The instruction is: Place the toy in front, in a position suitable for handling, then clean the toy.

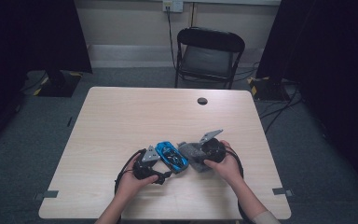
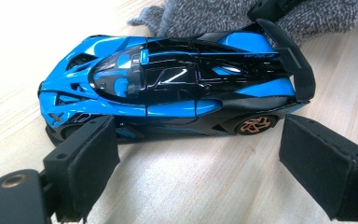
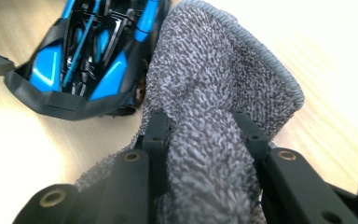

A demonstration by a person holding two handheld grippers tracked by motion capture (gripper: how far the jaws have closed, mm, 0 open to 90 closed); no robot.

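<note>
High view: light wooden surface with a round cable hole near its far edge. A person's two forearms come in from the near edge. The left gripper sits just left of a blue and black toy car, which lies near the middle of the near half of the surface, at an angle. The right gripper is just right of the car, holding a grey knitted cloth that lies against the car's right side. A black folding chair stands beyond the far edge.

Left gripper view: the toy car lies side-on across the frame, wheels on the surface, nose to the left, black rear wing to the right. The two padded fingers stand apart on the near side of the car; the left pad overlaps the car's front lower edge, and whether it touches cannot be told; the right pad is clear of it. Nothing is gripped. The grey cloth lies just beyond the car's tail.

Right gripper view: fingers closed on a bunched fold of the grey cloth, which rises between them and drapes away. The car's tail end is at upper left, touching the cloth's edge.
</note>
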